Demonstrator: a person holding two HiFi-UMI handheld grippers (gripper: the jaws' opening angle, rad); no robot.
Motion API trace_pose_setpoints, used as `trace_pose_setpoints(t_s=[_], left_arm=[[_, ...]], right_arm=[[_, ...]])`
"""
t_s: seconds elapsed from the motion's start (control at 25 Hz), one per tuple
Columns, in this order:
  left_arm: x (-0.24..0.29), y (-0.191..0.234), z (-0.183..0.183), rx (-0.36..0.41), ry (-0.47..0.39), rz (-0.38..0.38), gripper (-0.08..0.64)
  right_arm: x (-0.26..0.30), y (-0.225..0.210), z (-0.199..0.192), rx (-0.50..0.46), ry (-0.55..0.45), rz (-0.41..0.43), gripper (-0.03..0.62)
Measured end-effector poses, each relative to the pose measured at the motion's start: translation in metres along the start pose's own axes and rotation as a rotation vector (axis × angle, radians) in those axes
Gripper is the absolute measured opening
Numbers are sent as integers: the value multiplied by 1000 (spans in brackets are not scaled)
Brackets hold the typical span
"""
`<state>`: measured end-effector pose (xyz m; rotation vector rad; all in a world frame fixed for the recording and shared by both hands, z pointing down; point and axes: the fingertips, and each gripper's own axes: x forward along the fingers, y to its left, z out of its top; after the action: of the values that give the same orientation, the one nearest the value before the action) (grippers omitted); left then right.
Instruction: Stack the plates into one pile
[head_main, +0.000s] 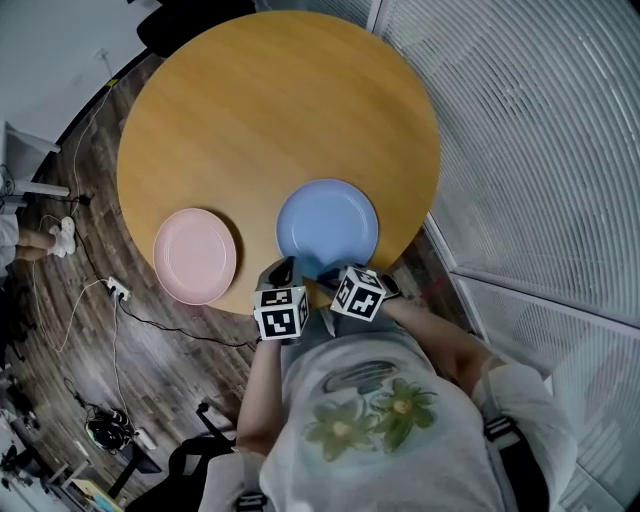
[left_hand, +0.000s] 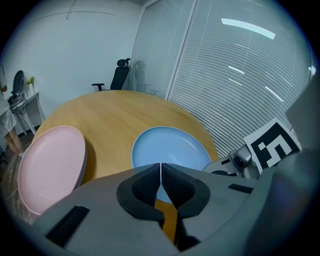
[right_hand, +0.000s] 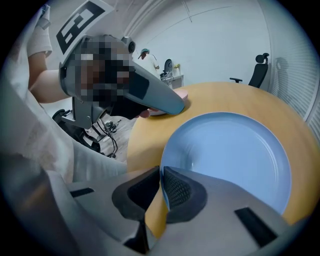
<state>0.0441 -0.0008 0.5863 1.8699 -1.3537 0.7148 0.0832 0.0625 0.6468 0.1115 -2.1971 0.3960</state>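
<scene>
Plates not stacked yet: pink plate (head_main: 195, 255) and blue plate (head_main: 327, 227) apart; right gripper (right_hand: 161, 171) pinches blue plate's rim, left gripper (left_hand: 160, 167) closed, empty.

No word, brand or number can be read anywhere. The only signs are black-and-white square marker patterns without letters or digits. They stand on the left cube (head_main: 280, 312) at the rear of the left gripper (left_hand: 160, 171) and on the right cube (head_main: 358, 293) at the rear of the right gripper (right_hand: 161, 176). Each cube also shows off to the side of the other gripper's jaws in that gripper's view
</scene>
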Motion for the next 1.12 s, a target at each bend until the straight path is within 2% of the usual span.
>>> trace_pose_setpoints(t_s=[0.28,0.6,0.68,0.8,0.96,1.12], left_arm=[[-3,5,-8,6,-3,19,23],[0,19,6,19,-29,48,26],[2,20,8,25,-29,49,50],[4,21,11,34,-16,43,140],[10,29,12,41,-3,58,168],[19,28,12,47,22,68,190]], right_arm=[[-17,-6,13,113,-103,-49,52],[-60,-72,9,311,-202,-283,52],[-72,-89,3,363,-224,-335,52],[-90,-111,-6,432,-248,-418,55],[-101,-133,-20,516,-254,-487,137],[-111,-148,-40,598,-238,-520,158]])
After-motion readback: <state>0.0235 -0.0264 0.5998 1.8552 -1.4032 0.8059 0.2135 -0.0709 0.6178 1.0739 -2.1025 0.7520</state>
